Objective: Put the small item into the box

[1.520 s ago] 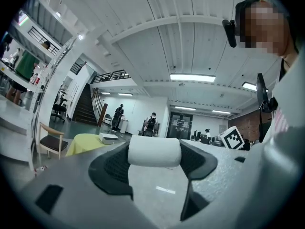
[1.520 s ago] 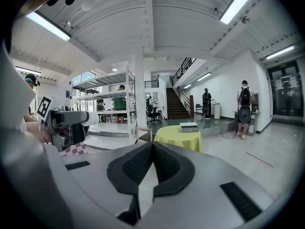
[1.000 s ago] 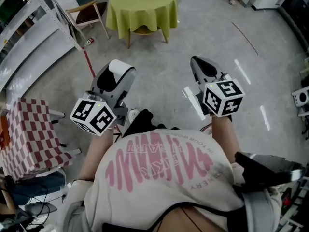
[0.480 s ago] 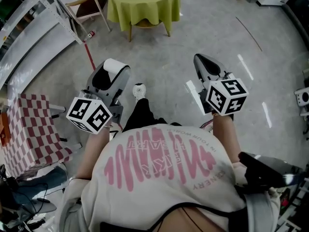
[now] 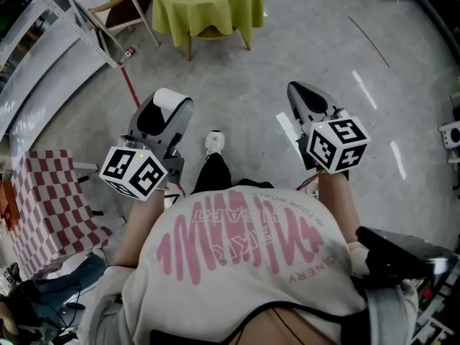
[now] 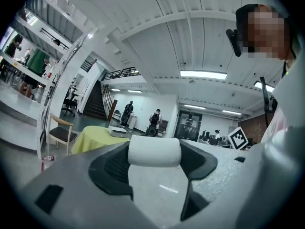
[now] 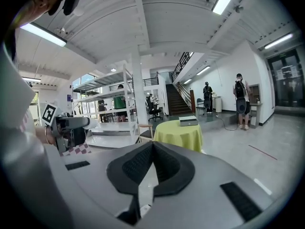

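My left gripper (image 5: 164, 113) is shut on a small white roll-shaped item (image 5: 171, 98), which spans the gap between the black pads (image 6: 155, 150). My right gripper (image 5: 305, 100) is shut with nothing in it; in the right gripper view its pads meet (image 7: 152, 151). Both are held at waist height above the grey floor. Ahead stands a round table with a yellow-green cloth (image 5: 208, 2). A flat grey box (image 7: 188, 120) lies on that table and also shows in the left gripper view (image 6: 116, 131). The head view cuts the box off.
A wooden chair (image 5: 126, 16) stands left of the round table. A metal shelving rack (image 5: 43, 34) runs along the left. A red-checkered table (image 5: 43, 200) is at my left side. A small bottle (image 5: 129, 51) lies on the floor. Several people stand far off.
The person has stepped forward: the round table has slid towards the top edge of the head view and one shoe shows ahead. Both grippers keep their hold and pose.
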{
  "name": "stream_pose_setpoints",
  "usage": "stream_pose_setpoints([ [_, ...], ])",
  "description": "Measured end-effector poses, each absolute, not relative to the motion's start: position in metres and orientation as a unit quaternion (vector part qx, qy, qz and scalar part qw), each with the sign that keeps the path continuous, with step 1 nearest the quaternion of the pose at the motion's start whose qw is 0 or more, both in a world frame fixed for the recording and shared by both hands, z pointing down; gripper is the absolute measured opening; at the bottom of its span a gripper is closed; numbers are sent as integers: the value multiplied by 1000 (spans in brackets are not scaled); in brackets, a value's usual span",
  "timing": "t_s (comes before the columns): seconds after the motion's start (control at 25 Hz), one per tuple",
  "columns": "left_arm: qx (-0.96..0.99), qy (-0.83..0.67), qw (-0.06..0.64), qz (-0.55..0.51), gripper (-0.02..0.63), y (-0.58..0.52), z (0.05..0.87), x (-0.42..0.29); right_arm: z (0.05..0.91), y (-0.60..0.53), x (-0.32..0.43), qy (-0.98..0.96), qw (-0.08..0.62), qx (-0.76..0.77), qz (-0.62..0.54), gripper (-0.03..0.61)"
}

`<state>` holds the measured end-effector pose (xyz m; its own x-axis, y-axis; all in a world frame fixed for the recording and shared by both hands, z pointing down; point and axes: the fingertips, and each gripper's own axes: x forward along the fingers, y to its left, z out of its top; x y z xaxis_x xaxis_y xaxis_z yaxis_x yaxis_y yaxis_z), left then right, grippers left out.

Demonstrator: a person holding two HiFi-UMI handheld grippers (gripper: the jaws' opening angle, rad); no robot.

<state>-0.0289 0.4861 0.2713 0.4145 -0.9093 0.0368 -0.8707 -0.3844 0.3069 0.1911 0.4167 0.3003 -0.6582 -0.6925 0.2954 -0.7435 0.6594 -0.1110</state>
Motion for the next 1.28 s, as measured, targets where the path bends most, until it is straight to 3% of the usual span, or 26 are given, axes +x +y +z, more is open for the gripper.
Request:
stream_pose_setpoints([
  [0.76, 850, -501, 135, -90, 307, 322, 252, -79, 281, 283, 161, -880, 129, 449, 90, 6],
  [1.28, 864, -473, 123, -119, 305, 217, 227, -129, 261, 188, 114, -875, 95, 465, 95, 6],
])
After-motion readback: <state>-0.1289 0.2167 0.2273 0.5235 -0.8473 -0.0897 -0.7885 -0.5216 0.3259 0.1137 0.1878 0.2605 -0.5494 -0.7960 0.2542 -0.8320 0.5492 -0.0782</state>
